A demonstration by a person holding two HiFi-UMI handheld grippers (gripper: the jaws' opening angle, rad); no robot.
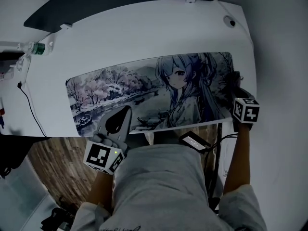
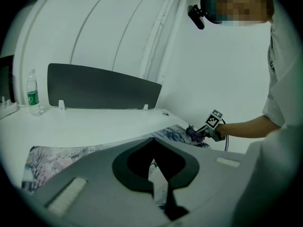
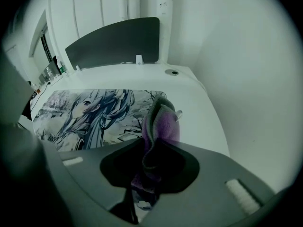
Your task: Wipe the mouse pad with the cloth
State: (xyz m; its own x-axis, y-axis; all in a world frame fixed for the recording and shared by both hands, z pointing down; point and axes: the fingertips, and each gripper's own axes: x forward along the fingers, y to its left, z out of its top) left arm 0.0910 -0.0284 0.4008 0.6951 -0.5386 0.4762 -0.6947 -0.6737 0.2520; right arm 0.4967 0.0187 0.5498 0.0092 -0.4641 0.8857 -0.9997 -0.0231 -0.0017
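Observation:
A long mouse pad (image 1: 144, 88) printed with an anime girl and blossom trees lies across the white desk (image 1: 144, 37). My right gripper (image 1: 237, 86) is at the pad's right end, shut on a bunched purple and grey cloth (image 3: 163, 124) that rests on the pad (image 3: 85, 112). From the left gripper view the cloth (image 2: 193, 134) shows small at the pad's far end. My left gripper (image 1: 124, 113) lies over the pad's near edge, left of middle. Its jaws are shut with nothing between them (image 2: 158, 176).
A water bottle (image 1: 36, 48) stands at the desk's far left, with a thin cable (image 1: 29, 105) near it. A dark panel (image 1: 120, 4) runs along the desk's back edge. A cable hole (image 1: 230, 21) sits at the back right. A black device (image 1: 195, 141) hangs by the front edge.

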